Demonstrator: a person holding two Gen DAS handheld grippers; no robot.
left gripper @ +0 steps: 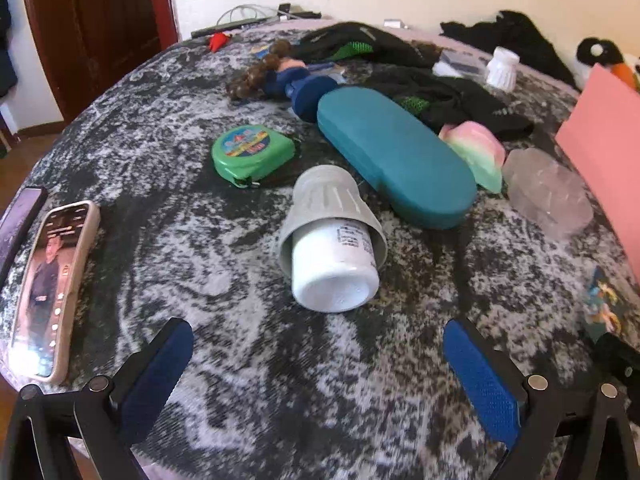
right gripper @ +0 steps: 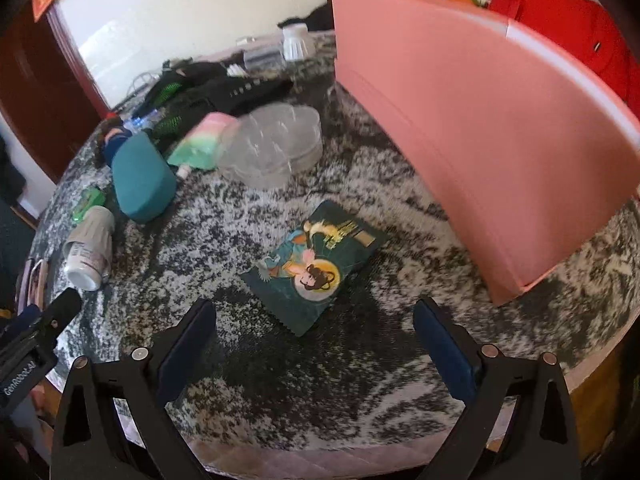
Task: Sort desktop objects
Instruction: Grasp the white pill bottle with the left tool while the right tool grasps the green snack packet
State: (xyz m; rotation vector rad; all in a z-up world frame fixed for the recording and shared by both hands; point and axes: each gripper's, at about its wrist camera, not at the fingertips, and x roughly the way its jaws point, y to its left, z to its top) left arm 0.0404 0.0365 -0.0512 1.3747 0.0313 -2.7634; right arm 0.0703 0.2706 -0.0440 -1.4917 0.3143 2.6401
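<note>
My left gripper [left gripper: 318, 338] is open and empty, just short of a white bottle with a grey cap [left gripper: 332, 236] lying on its side on the table. Behind it lie a green tape measure [left gripper: 252, 154], a teal glasses case [left gripper: 394, 162], a pink-green soap-like block [left gripper: 478, 152] and a clear plastic box [left gripper: 548, 192]. My right gripper [right gripper: 314, 320] is open and empty, just short of a dark green picture card [right gripper: 316, 266] lying flat. A pink box [right gripper: 472, 128] stands to the right of the card. The bottle also shows in the right wrist view [right gripper: 90, 246].
A phone [left gripper: 52, 292] lies at the table's left edge. A doll [left gripper: 280, 74], black clothing [left gripper: 400, 64] and a white ribbed cup [left gripper: 502, 68] lie at the back. The tablecloth [left gripper: 248, 380] is mottled grey. The left gripper's tip shows in the right wrist view [right gripper: 66, 306].
</note>
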